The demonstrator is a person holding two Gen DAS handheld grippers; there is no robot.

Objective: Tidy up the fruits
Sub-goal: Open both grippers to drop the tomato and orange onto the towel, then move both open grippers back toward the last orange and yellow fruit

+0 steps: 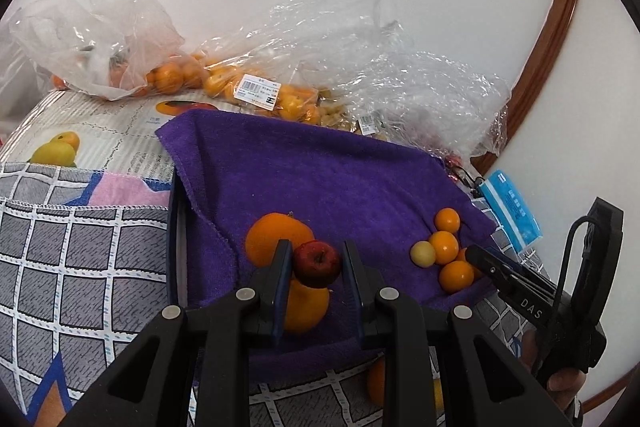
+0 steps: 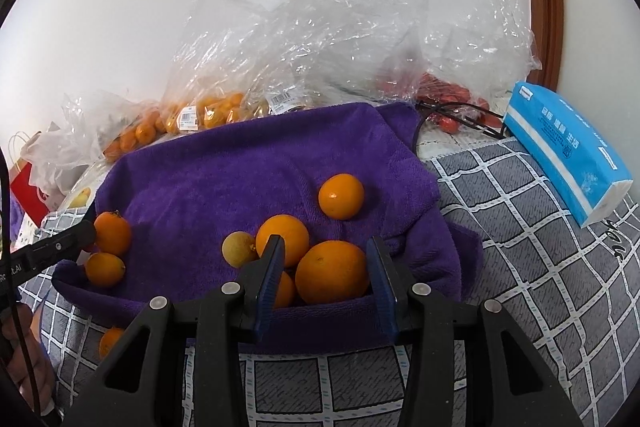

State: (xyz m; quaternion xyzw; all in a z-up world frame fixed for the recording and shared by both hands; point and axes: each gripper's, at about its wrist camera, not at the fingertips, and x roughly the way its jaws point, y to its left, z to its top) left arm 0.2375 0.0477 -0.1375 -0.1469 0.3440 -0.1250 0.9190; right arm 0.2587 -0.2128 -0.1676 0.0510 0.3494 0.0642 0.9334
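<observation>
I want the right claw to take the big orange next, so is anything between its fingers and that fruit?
Nothing visible. The big orange sits on the purple towel between the open right claw fingers; a smaller orange touches its left side.
</observation>
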